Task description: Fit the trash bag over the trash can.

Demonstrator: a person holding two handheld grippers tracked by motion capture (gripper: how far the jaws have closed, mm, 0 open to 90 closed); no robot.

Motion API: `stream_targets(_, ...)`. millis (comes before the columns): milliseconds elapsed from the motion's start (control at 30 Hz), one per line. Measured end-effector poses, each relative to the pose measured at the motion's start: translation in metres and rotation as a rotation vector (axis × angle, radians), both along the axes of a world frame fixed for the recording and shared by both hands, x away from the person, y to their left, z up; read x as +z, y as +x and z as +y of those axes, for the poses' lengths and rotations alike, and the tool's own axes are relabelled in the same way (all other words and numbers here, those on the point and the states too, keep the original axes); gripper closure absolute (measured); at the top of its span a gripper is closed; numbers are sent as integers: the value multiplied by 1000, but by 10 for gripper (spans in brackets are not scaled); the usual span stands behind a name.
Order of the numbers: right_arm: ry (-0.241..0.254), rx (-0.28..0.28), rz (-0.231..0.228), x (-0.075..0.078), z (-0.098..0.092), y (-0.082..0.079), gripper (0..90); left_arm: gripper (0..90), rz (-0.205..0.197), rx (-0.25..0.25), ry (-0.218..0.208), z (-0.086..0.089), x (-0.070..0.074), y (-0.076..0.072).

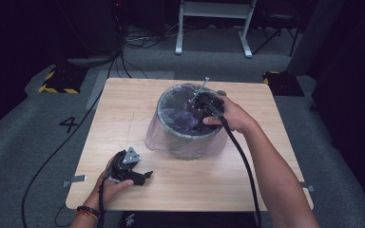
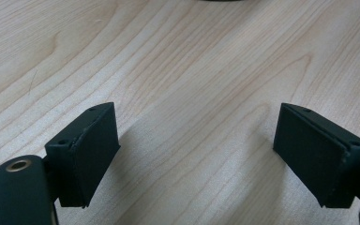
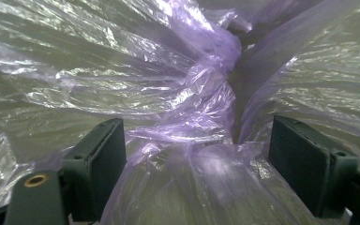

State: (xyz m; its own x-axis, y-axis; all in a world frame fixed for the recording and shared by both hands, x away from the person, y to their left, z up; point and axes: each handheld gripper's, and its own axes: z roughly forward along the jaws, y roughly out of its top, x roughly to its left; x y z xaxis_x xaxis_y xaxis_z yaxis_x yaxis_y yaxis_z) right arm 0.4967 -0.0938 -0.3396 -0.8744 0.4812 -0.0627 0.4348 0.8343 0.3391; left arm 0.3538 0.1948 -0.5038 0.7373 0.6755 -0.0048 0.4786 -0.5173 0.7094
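Observation:
A round bin (image 1: 186,142) stands on the middle of the wooden table (image 1: 128,109). It is lined with a thin purple plastic bag (image 1: 153,137) that drapes over the rim and down the outside. My right gripper (image 1: 200,105) reaches into the bin's mouth at its right side. In the right gripper view its jaws stand wide apart (image 3: 197,164), with crumpled purple bag film (image 3: 201,84) bunched ahead and loosely between them; the pads do not press it. My left gripper (image 1: 145,176) rests low at the table's front left, open (image 2: 197,154) over bare wood, holding nothing.
Black cables trail from both grippers over the table's front edge. Bits of grey tape (image 1: 75,180) stick out at the front corners. On the grey floor beyond are cables, a white frame's legs (image 1: 214,33), yellow-and-black bases (image 1: 59,80) and a taped number (image 1: 69,124).

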Motion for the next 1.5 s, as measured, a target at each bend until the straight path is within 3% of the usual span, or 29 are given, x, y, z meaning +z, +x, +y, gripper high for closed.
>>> stream_targets(467, 170, -83, -64, 10, -12, -2, 209, 141, -1, -1, 0, 0, 0, 0)
stream_targets(833, 268, -119, -90, 19, -26, -5, 201, 141, 0, -1, 0, 0, 0, 0)
stream_targets(933, 287, -116, -92, 21, -29, -6, 201, 141, 0, 0, 0, 0, 0, 0)
stream_targets(967, 310, -118, -125, 24, -32, -7, 205, 140, 0, 0, 0, 0, 0, 0)
stream_targets(1133, 335, -96, -170, 28, -38, -12, 204, 140, -1, 0, 0, 0, 0, 0)
stream_targets(1333, 401, -42, -250, 33, -46, -21, 208, 140, 0, 0, 0, 0, 0, 0)
stream_targets(1500, 443, -44, -268, 37, -54, -25, 214, 140, 0, -1, 0, 0, 0, 0)
